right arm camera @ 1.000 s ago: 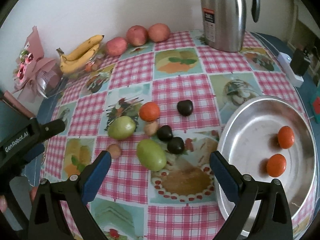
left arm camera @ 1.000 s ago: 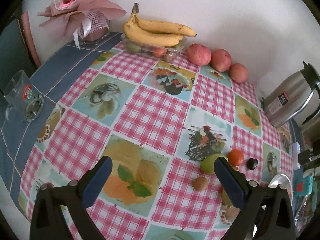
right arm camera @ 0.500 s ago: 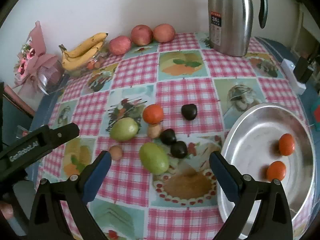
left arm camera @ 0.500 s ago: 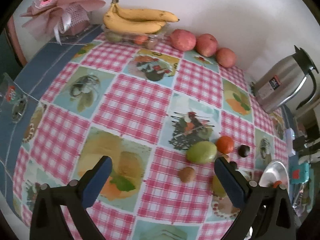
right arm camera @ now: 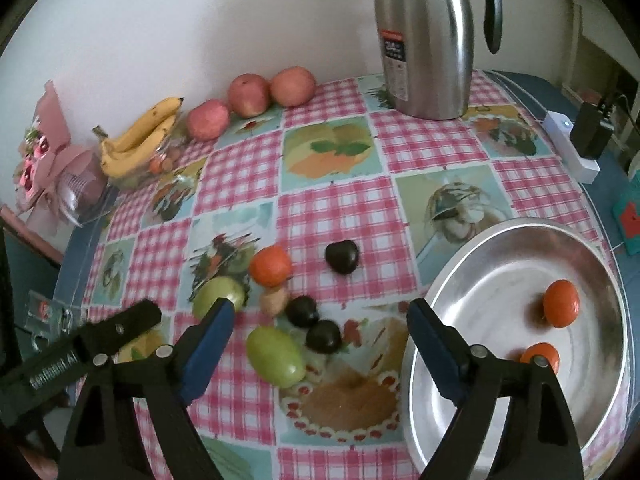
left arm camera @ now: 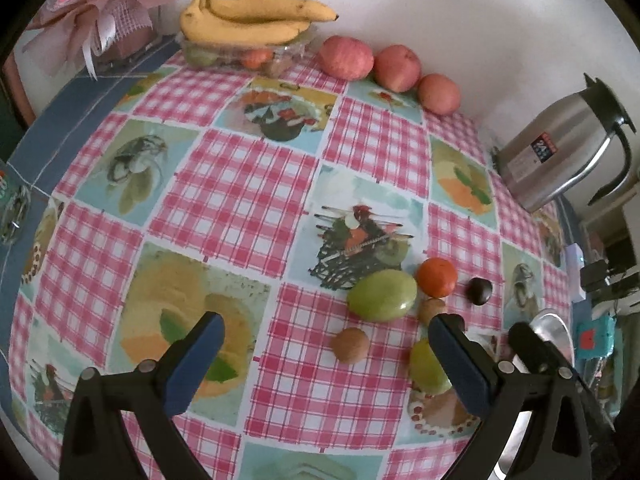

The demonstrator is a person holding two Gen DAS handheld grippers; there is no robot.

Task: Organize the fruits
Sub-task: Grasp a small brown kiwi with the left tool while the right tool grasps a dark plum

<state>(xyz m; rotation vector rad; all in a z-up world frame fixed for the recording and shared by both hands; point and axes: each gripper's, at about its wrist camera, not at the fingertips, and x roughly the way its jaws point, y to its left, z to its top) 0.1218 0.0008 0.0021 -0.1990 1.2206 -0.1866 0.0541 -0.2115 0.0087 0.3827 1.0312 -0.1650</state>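
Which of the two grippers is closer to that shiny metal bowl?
Right. The right gripper has one finger beside the metal bowl's rim; the left gripper hangs farther off, over the tablecloth.

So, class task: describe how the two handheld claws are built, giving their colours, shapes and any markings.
Both claws look alike. The left claw and the right claw each have two black, angular plastic arms with silver rivets and flat blue pads at the tips. The right wrist view shows white lettering, too blurred to read, along the left claw's black finger. No sleeves or cables are visible.
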